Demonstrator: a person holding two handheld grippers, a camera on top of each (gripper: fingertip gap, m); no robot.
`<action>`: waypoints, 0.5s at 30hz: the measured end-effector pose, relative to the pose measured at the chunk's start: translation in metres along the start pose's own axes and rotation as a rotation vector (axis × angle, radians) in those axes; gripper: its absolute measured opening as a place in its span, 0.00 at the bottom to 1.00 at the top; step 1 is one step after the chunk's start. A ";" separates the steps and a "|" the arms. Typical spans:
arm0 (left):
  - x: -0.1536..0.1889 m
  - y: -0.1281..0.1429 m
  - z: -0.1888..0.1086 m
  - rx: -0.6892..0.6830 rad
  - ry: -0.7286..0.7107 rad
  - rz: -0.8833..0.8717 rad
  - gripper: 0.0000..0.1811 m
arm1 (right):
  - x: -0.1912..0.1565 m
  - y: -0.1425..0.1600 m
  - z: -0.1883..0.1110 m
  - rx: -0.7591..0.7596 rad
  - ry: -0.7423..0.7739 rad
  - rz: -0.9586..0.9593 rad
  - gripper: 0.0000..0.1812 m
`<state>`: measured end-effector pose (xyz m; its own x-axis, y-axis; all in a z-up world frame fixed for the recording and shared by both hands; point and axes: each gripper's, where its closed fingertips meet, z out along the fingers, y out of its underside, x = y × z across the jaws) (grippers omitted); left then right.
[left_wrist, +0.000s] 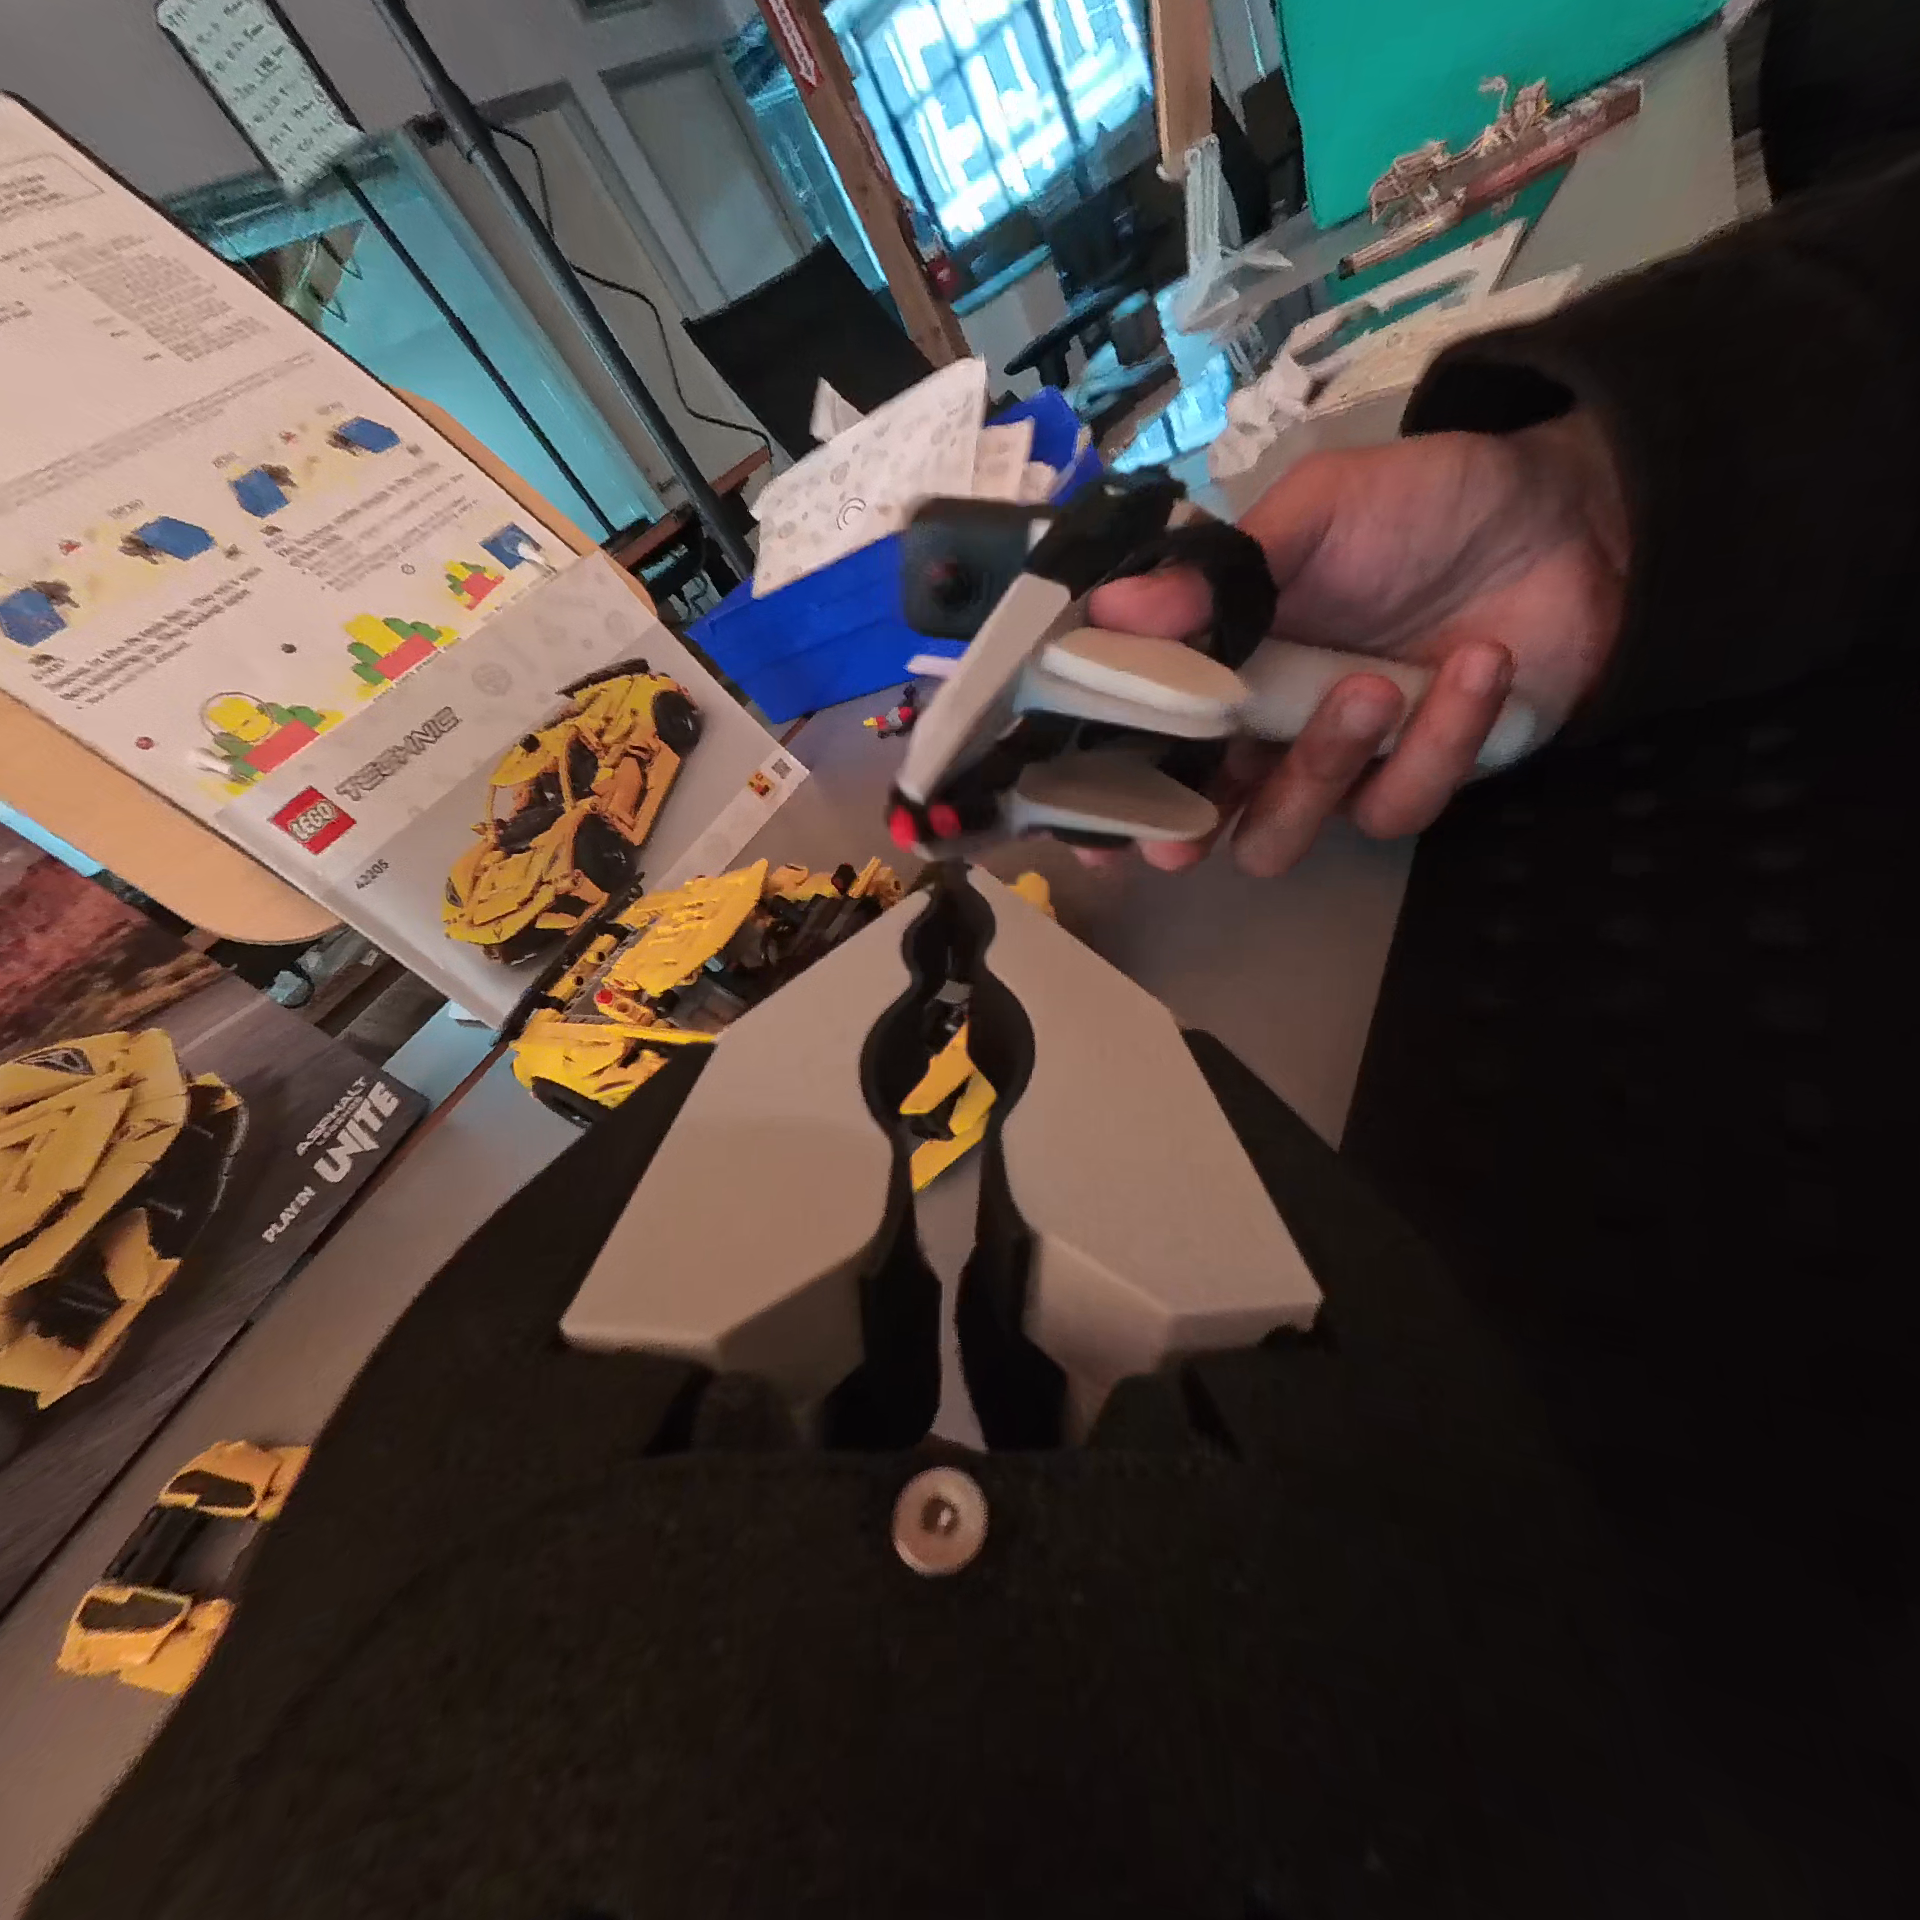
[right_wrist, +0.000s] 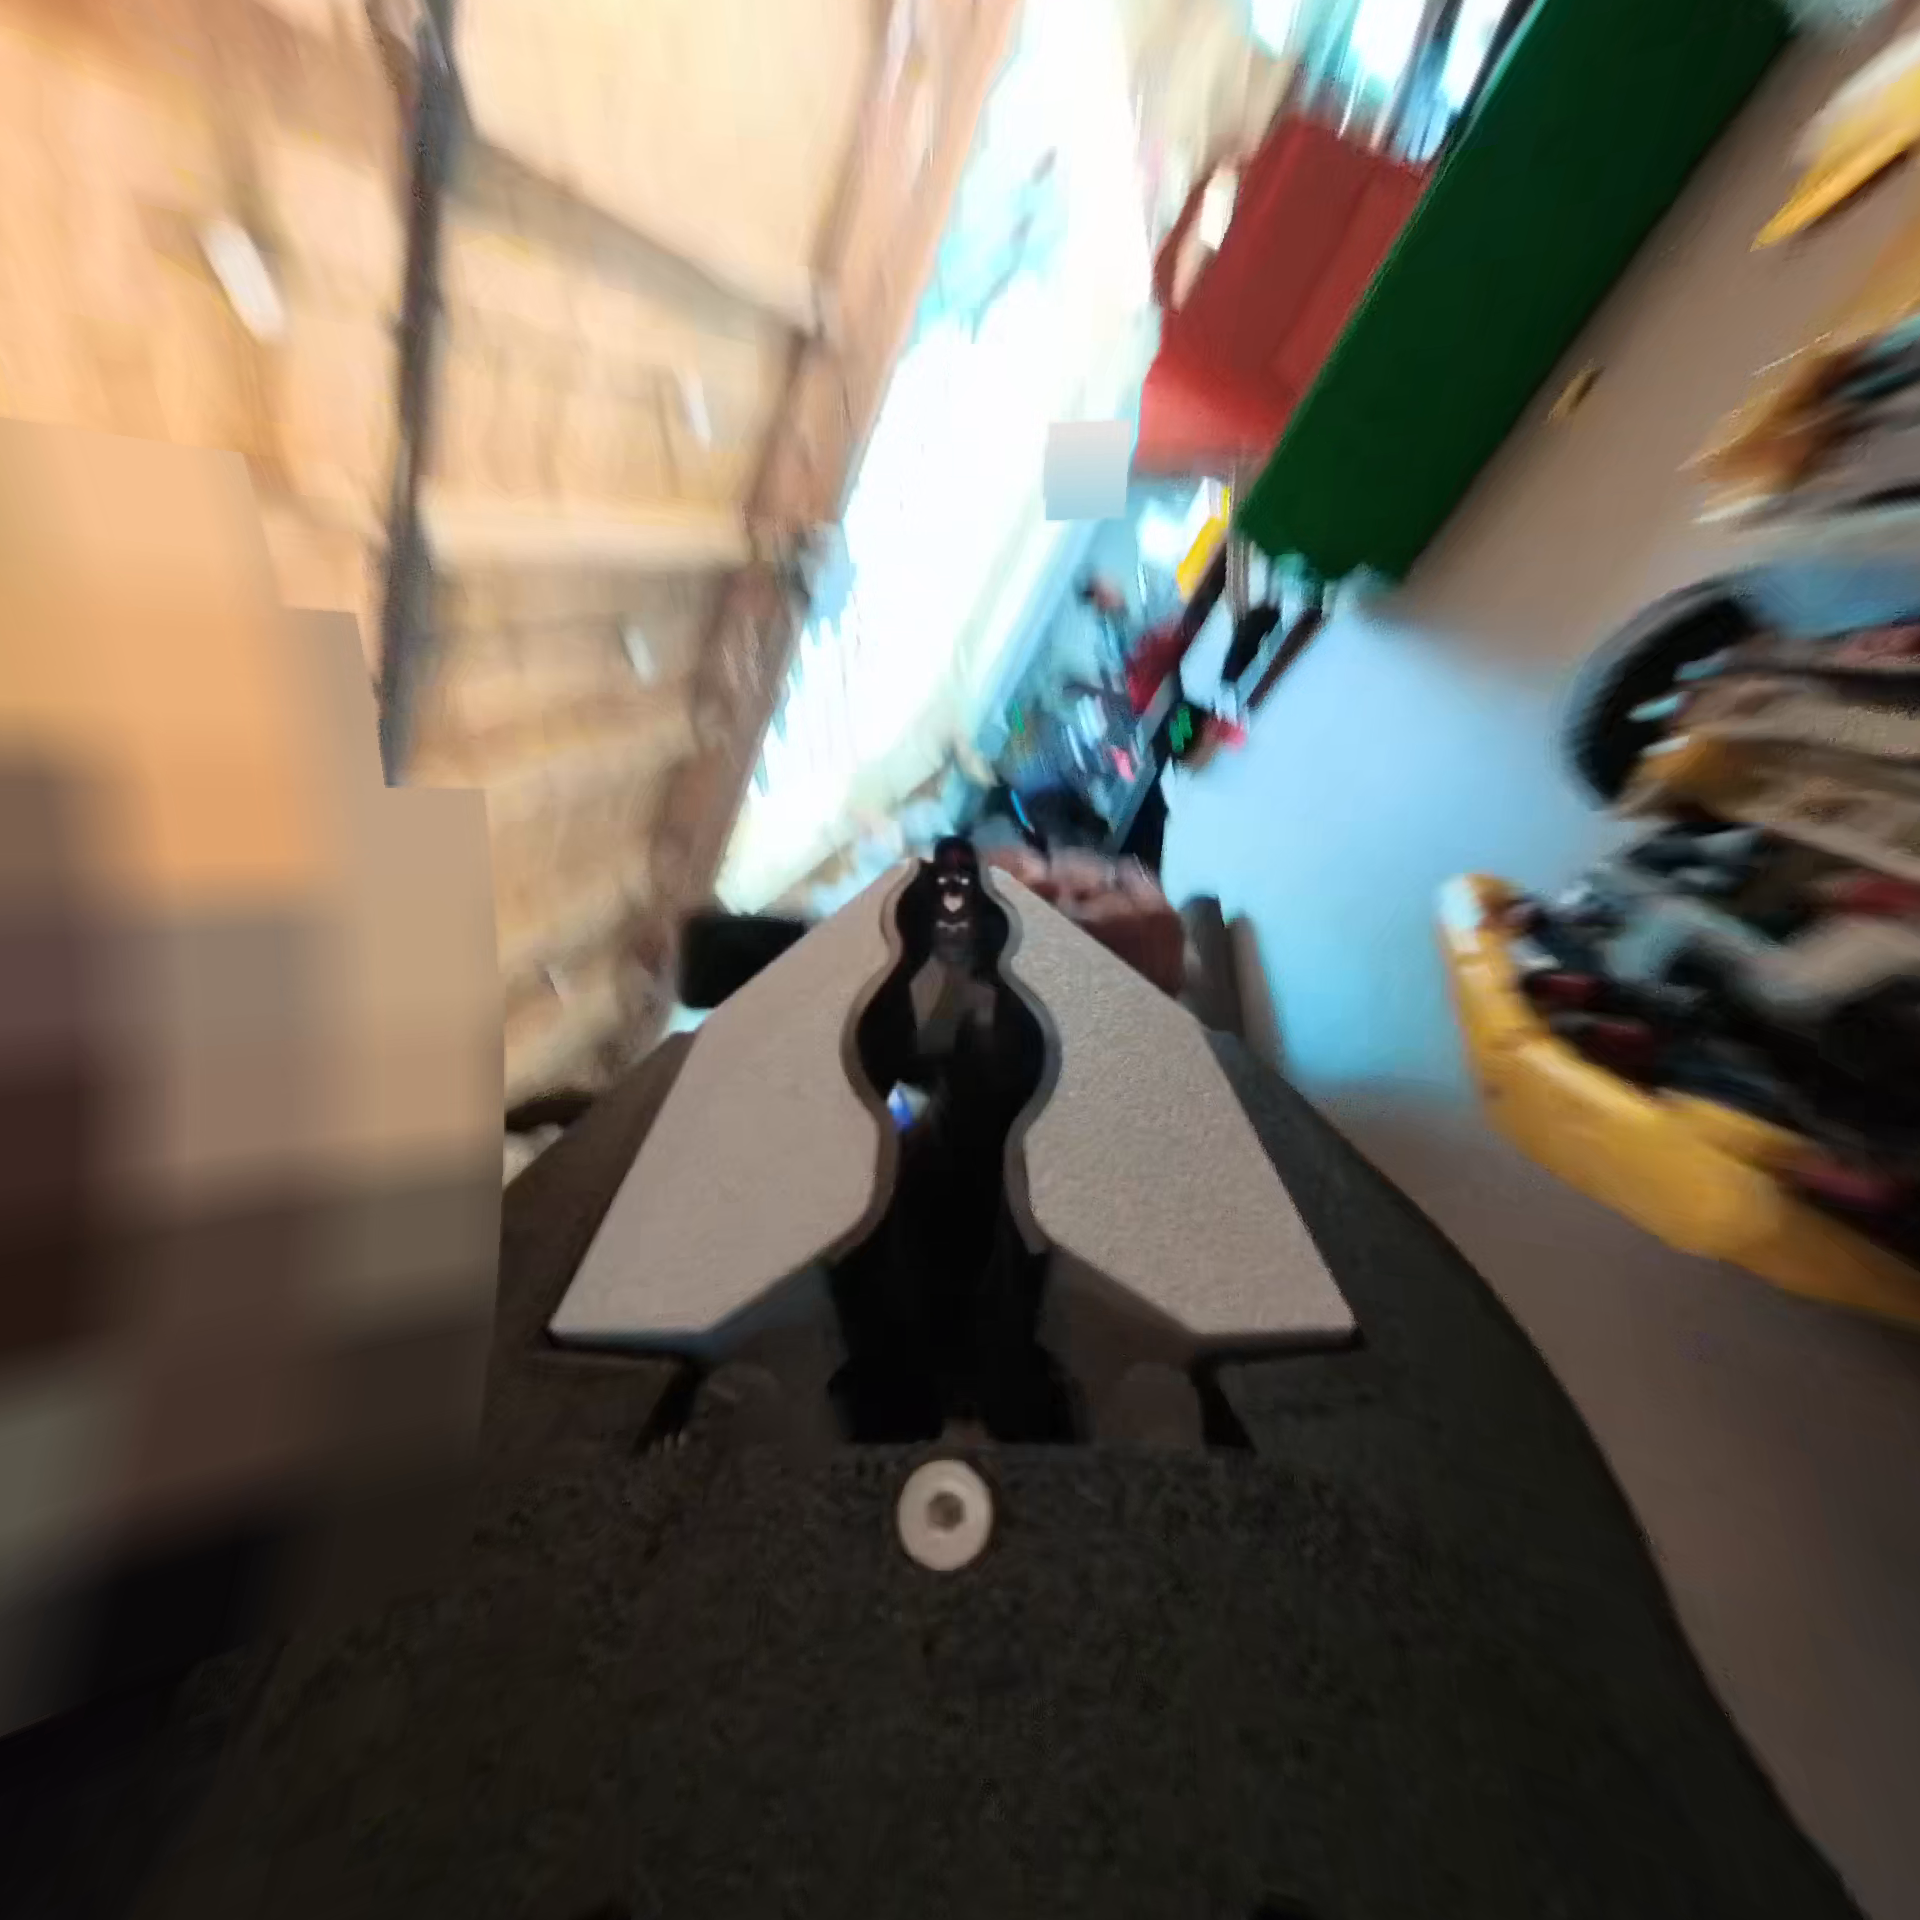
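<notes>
My left gripper (left_wrist: 943, 891) is shut, its grey fingers (left_wrist: 790, 1164) nearly meeting. Right above its tips, a hand (left_wrist: 1434, 613) holds my right gripper (left_wrist: 923, 826), which points down-left. The right gripper is shut on a small black piece with red ends (left_wrist: 941, 821). A thin dark part of it reaches the left tips; I cannot tell whether they grip it. In the blurred right wrist view the right gripper (right_wrist: 951, 883) pinches the dark piece (right_wrist: 951, 914). A partly built yellow brick car (left_wrist: 686, 977) lies on the grey table (left_wrist: 1268, 966) below both grippers; it also shows at the right (right_wrist: 1662, 1091).
An instruction booklet (left_wrist: 499, 800) lies left of the car, under a tilted board with a printed sheet (left_wrist: 177, 436). The dark car box (left_wrist: 125, 1195) and loose yellow body parts (left_wrist: 156, 1569) lie at lower left. A blue bin (left_wrist: 852, 623) with paper stands behind. The tips of both grippers are at nearly the same place.
</notes>
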<state>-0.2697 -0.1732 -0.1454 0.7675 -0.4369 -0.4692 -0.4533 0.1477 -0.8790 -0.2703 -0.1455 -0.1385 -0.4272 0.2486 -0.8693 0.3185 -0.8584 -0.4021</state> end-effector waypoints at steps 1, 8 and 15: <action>-0.005 -0.002 -0.004 0.014 -0.017 -0.028 0.00 | 0.006 -0.022 -0.020 0.118 -0.025 0.125 0.03; 0.001 0.002 0.002 0.016 0.024 -0.082 0.00 | -0.010 0.020 0.003 -0.150 -0.070 0.113 0.03; 0.010 -0.016 -0.003 0.143 0.206 -0.347 0.17 | -0.024 0.030 0.009 -0.199 -0.120 0.061 0.03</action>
<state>-0.2558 -0.1826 -0.1358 0.7505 -0.6480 -0.1298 -0.1057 0.0762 -0.9915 -0.2583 -0.1809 -0.1273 -0.4958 0.1333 -0.8582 0.5024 -0.7620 -0.4086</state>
